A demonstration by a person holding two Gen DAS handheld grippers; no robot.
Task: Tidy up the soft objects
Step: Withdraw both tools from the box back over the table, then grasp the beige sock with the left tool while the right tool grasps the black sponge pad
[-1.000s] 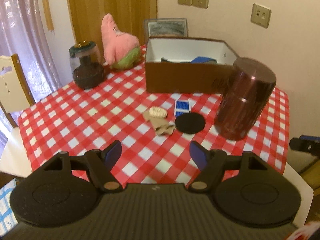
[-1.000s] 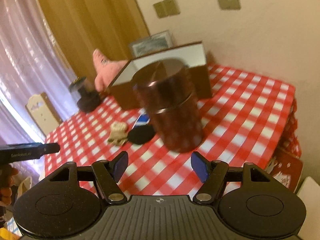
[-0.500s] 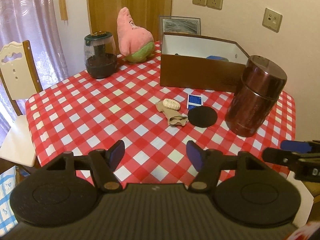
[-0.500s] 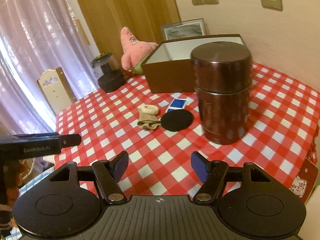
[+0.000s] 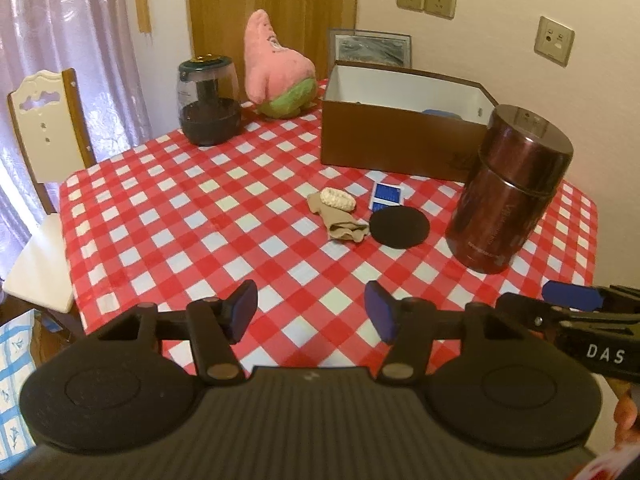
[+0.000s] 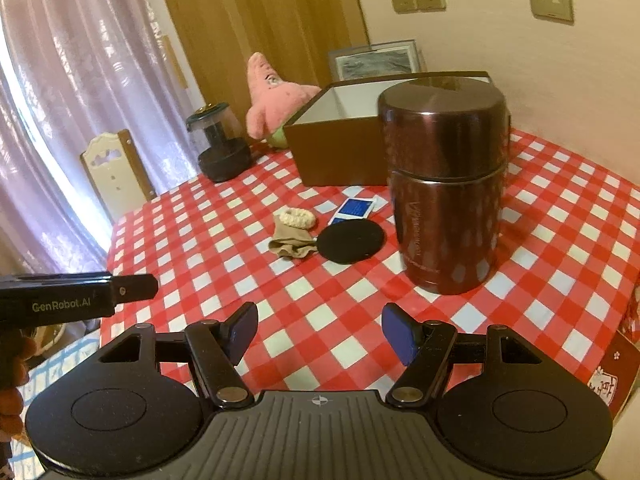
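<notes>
A beige sock (image 5: 344, 226) (image 6: 291, 245) lies mid-table with a cream knitted scrunchie (image 5: 339, 199) (image 6: 297, 217) at its far end. A black round pad (image 5: 399, 226) (image 6: 352, 241) and a small blue packet (image 5: 386, 194) (image 6: 354, 208) lie just right of them. A pink starfish plush (image 5: 276, 68) (image 6: 272, 96) sits at the back. An open brown box (image 5: 400, 132) (image 6: 340, 152) holds something blue. My left gripper (image 5: 311, 312) is open and empty over the near table edge. My right gripper (image 6: 319, 334) is open and empty, also at the near edge.
A tall dark-red canister (image 5: 508, 188) (image 6: 444, 192) stands right of the black pad. A dark jar with a clear dome (image 5: 208, 104) (image 6: 222, 146) stands at the back left. A cream chair (image 5: 44, 128) is left of the red-checked table (image 5: 180, 220).
Both grippers have pulled back and up from the table, so more of it shows. The right gripper has swung left. Nothing on the table moved.
</notes>
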